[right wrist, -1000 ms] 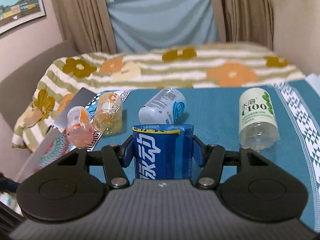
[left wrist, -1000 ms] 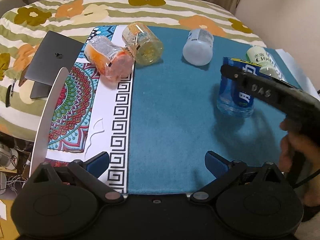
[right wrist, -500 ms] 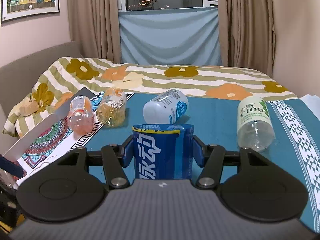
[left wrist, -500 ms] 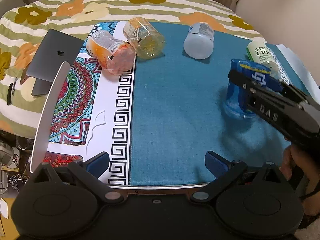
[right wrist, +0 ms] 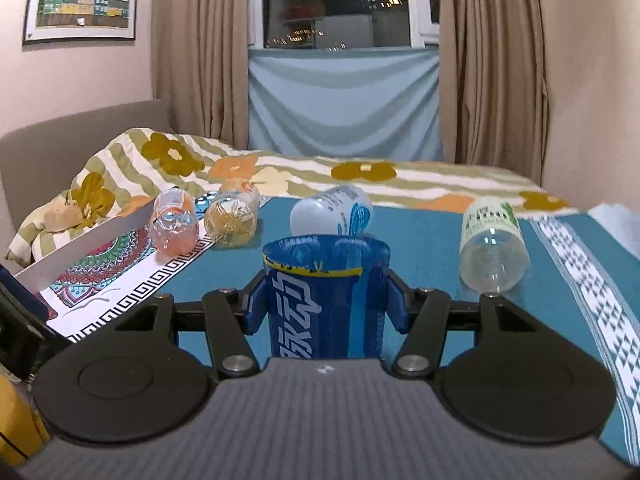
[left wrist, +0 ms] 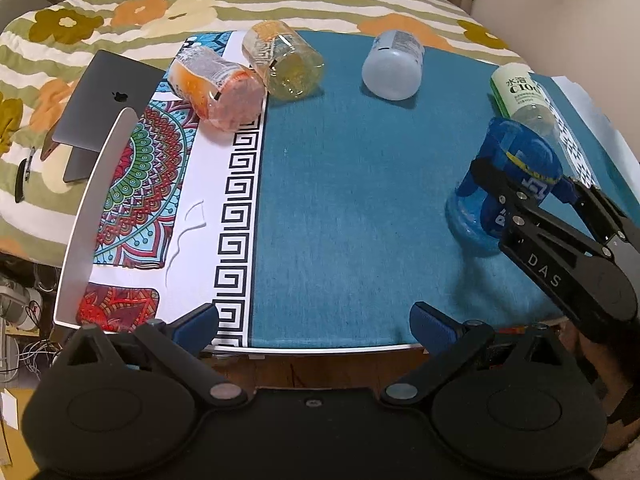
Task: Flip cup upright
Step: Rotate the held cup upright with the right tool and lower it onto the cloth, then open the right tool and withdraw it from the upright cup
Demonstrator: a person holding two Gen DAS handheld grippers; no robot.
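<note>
A blue cup point(right wrist: 326, 292) made from a cut bottle stands upright with its open rim up, on the teal cloth point(left wrist: 352, 200). My right gripper point(right wrist: 325, 306) is shut on the blue cup, its blue pads point(right wrist: 256, 306) pressing both sides. In the left wrist view the blue cup point(left wrist: 510, 184) stands at the right with the right gripper point(left wrist: 520, 184) around it. My left gripper point(left wrist: 314, 322) is open and empty, low at the table's near edge.
Other cut-bottle cups lie on their sides at the back: orange point(left wrist: 216, 84), yellow point(left wrist: 286, 64), white point(left wrist: 394, 66) and a clear green-labelled one point(left wrist: 524, 96). A patterned mat point(left wrist: 160, 184) lies at the left, a laptop point(left wrist: 104, 108) beyond it on the bed.
The right gripper has tipped level and come lower with the blue cup, and it now stands nearer the right front of the cloth. The left gripper has drawn back toward the table edge.
</note>
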